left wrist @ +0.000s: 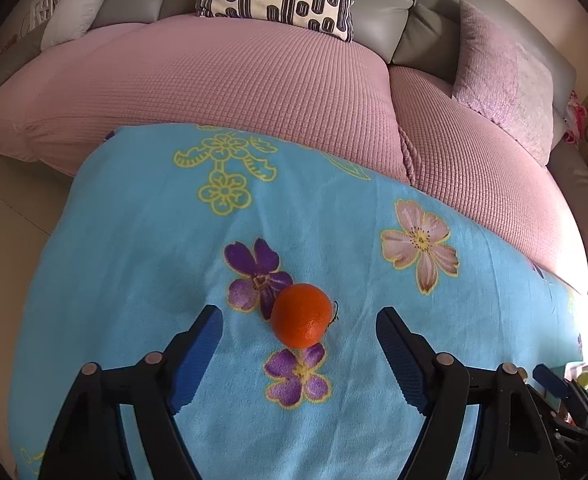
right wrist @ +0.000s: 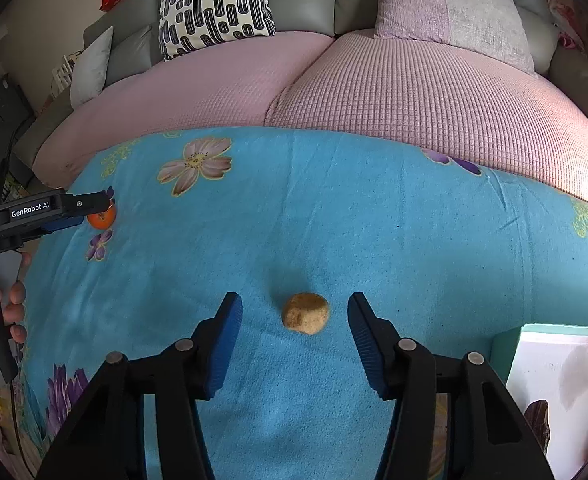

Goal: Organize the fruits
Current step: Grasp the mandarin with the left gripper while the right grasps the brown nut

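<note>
Left gripper (left wrist: 298, 316) spread wide, blue ribbed pads either side of a round orange fruit (left wrist: 301, 315) — the fruit sits between the fingertips, touching neither, on a turquoise fleece blanket with flower print (left wrist: 134, 240). A purple flower lies at its 10 o'clock, another at 6.

Right gripper (right wrist: 295, 312) also wide apart, nothing held; a small tan lumpy round fruit (right wrist: 305, 313) rests on the blanket between its tips, clear of both pads.

In the right wrist view the orange fruit shows at 9 o'clock, far from the tan one. Pink waffle-textured sofa cushion (right wrist: 413, 92) at 12 — white tray with teal rim (right wrist: 509, 344) at 4, contents unclear.
</note>
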The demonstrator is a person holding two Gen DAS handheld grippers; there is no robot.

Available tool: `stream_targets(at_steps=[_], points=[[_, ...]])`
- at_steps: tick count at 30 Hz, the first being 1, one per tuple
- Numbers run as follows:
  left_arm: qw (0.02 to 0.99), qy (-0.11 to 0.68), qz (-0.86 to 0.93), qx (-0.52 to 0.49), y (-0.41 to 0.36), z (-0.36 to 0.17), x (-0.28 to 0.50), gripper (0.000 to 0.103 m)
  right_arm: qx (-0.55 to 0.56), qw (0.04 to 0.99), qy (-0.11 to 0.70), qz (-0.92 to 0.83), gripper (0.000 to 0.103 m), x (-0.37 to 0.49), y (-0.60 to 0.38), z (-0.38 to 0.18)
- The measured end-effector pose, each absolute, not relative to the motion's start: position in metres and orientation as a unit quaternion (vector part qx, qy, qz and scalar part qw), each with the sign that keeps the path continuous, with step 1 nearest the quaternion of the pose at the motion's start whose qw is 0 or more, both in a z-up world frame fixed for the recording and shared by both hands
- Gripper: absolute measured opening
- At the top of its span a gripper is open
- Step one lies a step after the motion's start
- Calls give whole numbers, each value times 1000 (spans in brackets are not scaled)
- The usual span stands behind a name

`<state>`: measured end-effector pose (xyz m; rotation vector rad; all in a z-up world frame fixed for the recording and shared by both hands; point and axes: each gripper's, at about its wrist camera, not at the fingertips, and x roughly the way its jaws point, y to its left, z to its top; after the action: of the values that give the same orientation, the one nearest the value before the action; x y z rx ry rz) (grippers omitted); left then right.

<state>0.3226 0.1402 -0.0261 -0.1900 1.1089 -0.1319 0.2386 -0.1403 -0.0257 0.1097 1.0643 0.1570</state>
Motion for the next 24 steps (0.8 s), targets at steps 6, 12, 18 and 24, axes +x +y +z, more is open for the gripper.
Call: stream_targets(at_steps=[6,12,18,24], points=[[841,528,-68,-92,137,-32,332,59,36,858,506,76,38,243,-135,-28],[836,535,-70,-96,134,-40,334,37,34,857,511,62,27,245,-140,-32],[842,527,-60,-102,134,-40,328,35,47,857,510,66,26,244,-146,-35],[851,507,-64,-123,128,-30,297,34,62,866,490,76,25,225,-149,-23]])
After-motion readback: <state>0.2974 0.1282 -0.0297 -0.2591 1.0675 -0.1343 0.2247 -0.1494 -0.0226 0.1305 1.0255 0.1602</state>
